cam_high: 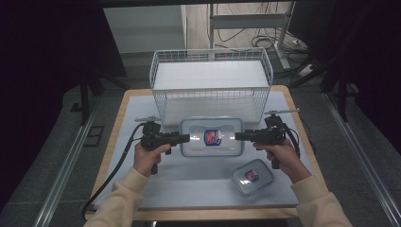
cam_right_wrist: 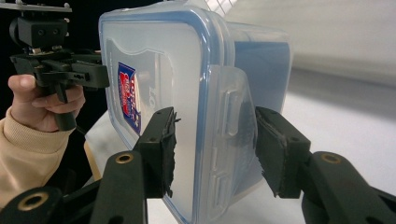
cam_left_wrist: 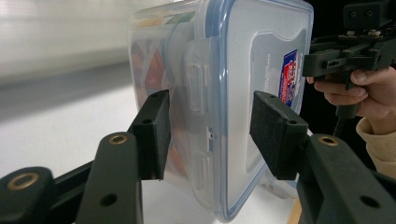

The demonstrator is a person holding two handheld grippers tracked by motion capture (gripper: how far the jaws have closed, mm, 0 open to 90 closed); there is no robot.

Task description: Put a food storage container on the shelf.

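Got my left gripper (cam_high: 185,138) and right gripper (cam_high: 239,136) clamped on the short ends of the big container (cam_high: 211,137), just near of the wire basket (cam_high: 211,85). Long axis runs left-right, lid up. Uneven squeeze could let it tilt and slip onto the bench (cam_high: 189,189).

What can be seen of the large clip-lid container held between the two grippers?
The large container is a clear plastic box with rounded corners, a blue-rimmed lid, a side latch flap at each end and a red-and-blue label on top. Its lid is on and it lies level in front of the wire basket. The left gripper and right gripper each straddle one end; colourful contents show faintly through the wall.
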